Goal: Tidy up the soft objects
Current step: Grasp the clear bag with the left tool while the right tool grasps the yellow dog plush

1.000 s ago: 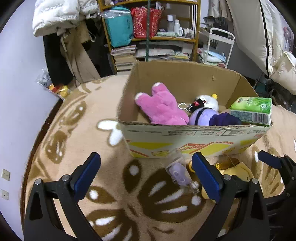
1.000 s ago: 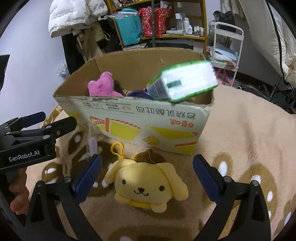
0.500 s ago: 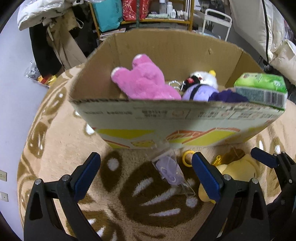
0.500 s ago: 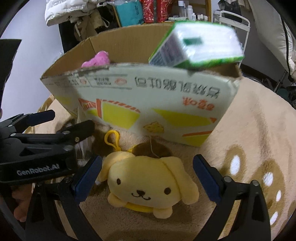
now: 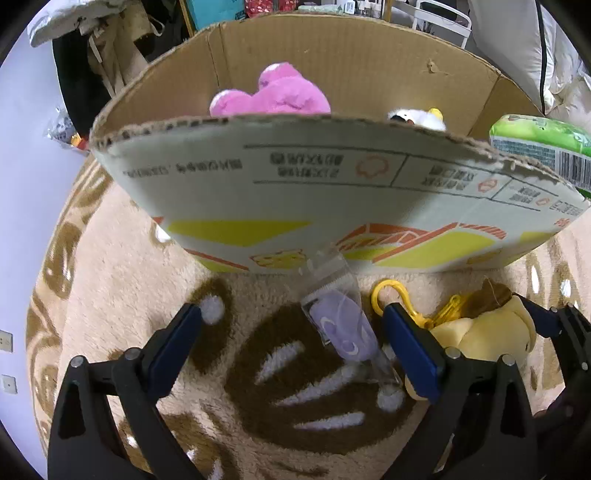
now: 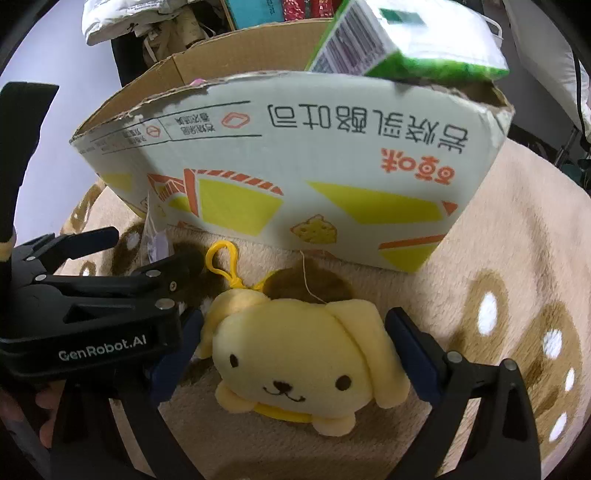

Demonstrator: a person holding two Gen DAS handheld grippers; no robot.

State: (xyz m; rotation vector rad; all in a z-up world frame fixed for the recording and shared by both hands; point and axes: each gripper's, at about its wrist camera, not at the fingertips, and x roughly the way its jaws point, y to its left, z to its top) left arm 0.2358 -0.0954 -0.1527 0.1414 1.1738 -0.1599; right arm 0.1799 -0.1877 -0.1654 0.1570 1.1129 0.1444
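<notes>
A yellow dog plush (image 6: 306, 354) with a yellow clip lies on the rug before a cardboard box (image 6: 295, 166). My right gripper (image 6: 291, 350) is open, its blue pads on either side of the plush. My left gripper (image 5: 295, 343) is open over a clear bag holding a purple soft item (image 5: 343, 332), which lies just inside its right pad. The yellow dog plush (image 5: 487, 332) shows at the right of the left wrist view. In the box (image 5: 295, 177) sit a pink plush (image 5: 273, 96) and a white plush (image 5: 417, 118). A green tissue pack (image 6: 402, 37) rests on the box's right corner.
A beige rug (image 5: 110, 295) with brown and white patterns covers the floor. Behind the box are shelves with bags and hanging coats (image 5: 110, 55). A white rack (image 5: 443, 14) and bedding stand at the back right. The left gripper's body (image 6: 85, 306) crowds the right wrist view's left side.
Both grippers have moved lower and closer to the box. The right gripper's pads now flank the yellow plush, and the bagged purple item lies between the left gripper's pads.
</notes>
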